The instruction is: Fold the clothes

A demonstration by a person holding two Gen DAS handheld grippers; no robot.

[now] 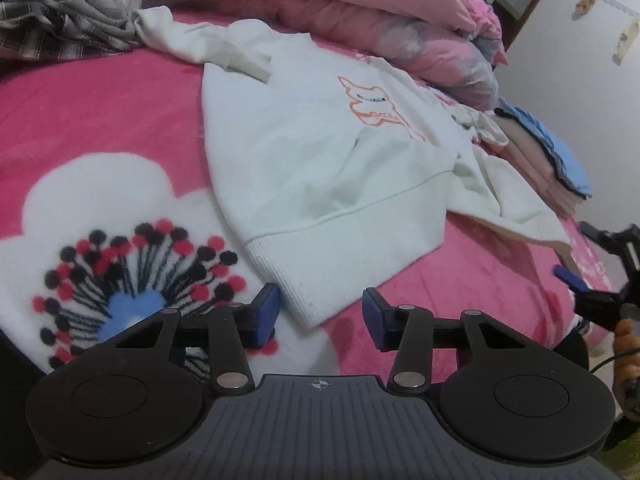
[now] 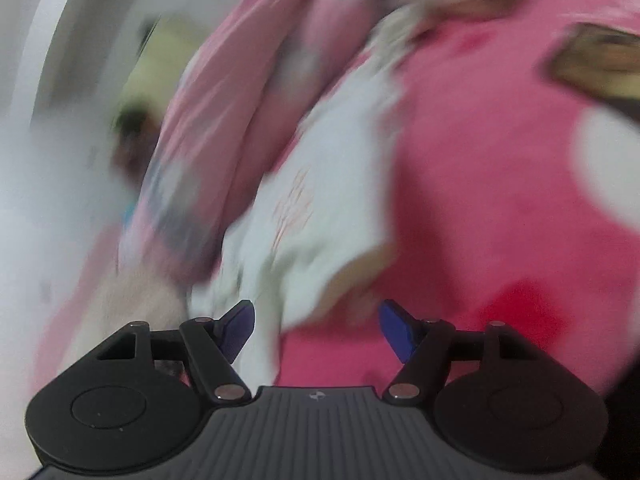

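Bed (image 1: 120,112) in pink fleece, bedding and room edge.

Covered by a deep pink blanket (image 1: 460,272) printed with a large white flower (image 1: 100,200), blue at the centre, ringed by black and red dots on dark stalks. Heaped along the far side: a pale pink quilt (image 1: 360,8) with grey and white patches, bunched toward the right. Beyond the quilt, a white wall (image 1: 580,92) bearing small pale stickers (image 1: 624,40), beside a dark wooden frame (image 1: 520,4). In the right wrist view, heavily blurred: same pink blanket (image 2: 500,200), pink quilt (image 2: 224,120), white wall (image 2: 48,200).
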